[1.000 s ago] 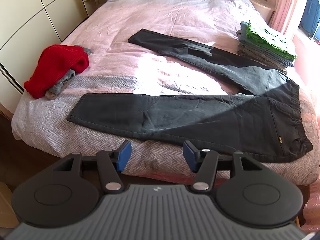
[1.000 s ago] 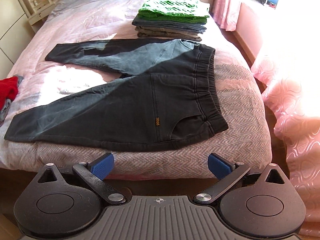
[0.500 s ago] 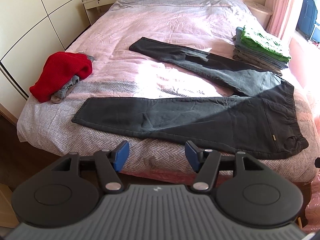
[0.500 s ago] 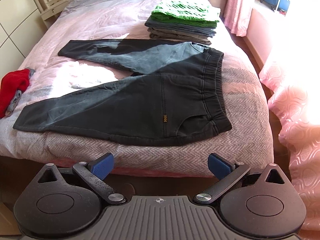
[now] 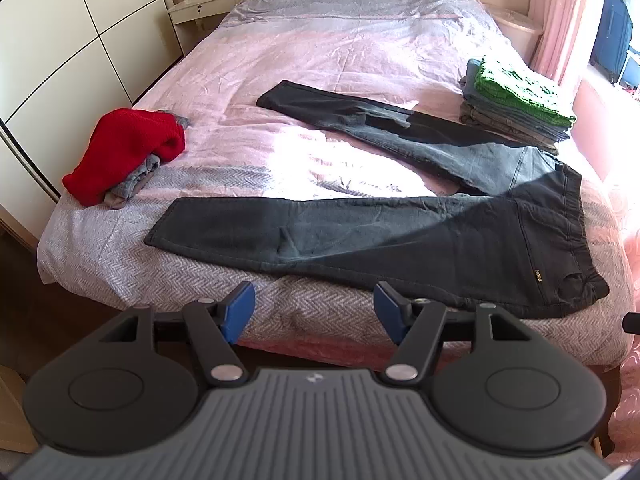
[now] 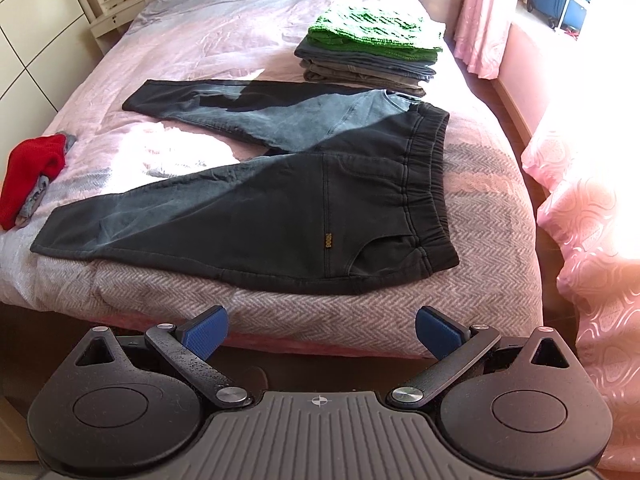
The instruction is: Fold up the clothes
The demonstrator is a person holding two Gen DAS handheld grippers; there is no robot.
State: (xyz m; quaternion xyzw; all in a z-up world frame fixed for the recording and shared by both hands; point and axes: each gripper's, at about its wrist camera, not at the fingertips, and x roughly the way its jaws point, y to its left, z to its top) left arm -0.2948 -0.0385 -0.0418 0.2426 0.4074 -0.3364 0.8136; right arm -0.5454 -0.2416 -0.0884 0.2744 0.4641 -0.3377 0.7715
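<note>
Dark grey jeans lie flat on the bed with legs spread in a V, the waistband to the right; they also show in the right wrist view. My left gripper is open and empty, held off the bed's near edge, in front of the near leg. My right gripper is open wide and empty, off the near edge below the waistband.
A pile of unfolded clothes with a red sweater on top lies at the bed's left side. A stack of folded clothes with a green knit on top sits at the right. The pink bedspread stretches behind; wardrobe left, curtain right.
Both grippers have drawn back and up from the bed, so more of the bed shows. The jeans and the piles have not moved. Both grippers stay open.
</note>
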